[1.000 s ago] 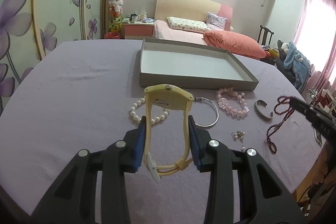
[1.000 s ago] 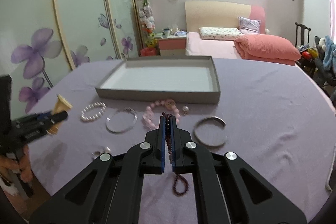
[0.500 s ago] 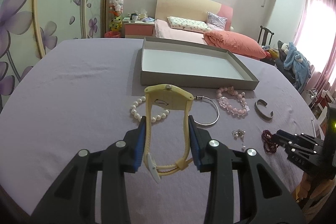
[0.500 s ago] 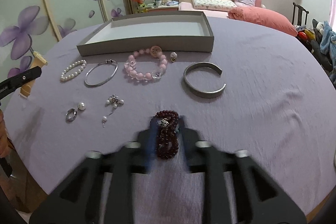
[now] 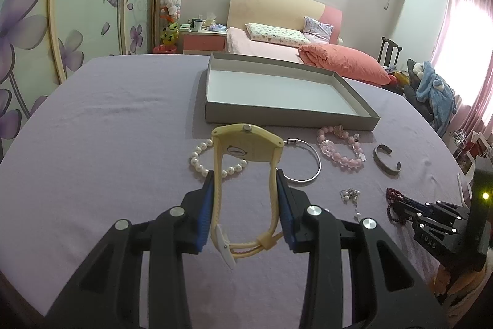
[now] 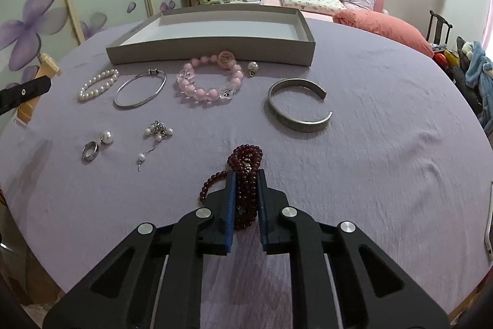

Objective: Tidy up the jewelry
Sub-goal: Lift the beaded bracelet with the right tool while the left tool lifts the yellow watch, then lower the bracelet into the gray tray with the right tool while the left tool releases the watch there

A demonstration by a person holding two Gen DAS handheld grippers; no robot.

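My left gripper [image 5: 245, 179] is shut on a yellow watch [image 5: 246, 147] by its strap and holds it above the purple table. My right gripper [image 6: 246, 176] has its jaws slightly apart around a dark red bead necklace [image 6: 245, 164] that lies bunched on the cloth; the necklace also shows in the left wrist view [image 5: 393, 196]. A grey tray [image 6: 215, 53] stands empty at the back; it also shows in the left wrist view [image 5: 286, 116].
On the cloth lie a pearl bracelet [image 6: 98, 84], a silver bangle [image 6: 140, 93], a pink bead bracelet [image 6: 211, 80], a silver cuff [image 6: 297, 105], earrings [image 6: 157, 130], a ring [image 6: 90, 150] and a loose pearl [image 6: 107, 137]. The table edge runs close in front.
My right gripper has lowered the red necklace from hanging in the air onto the cloth, and its jaws have parted a little. My left gripper holds the watch still.
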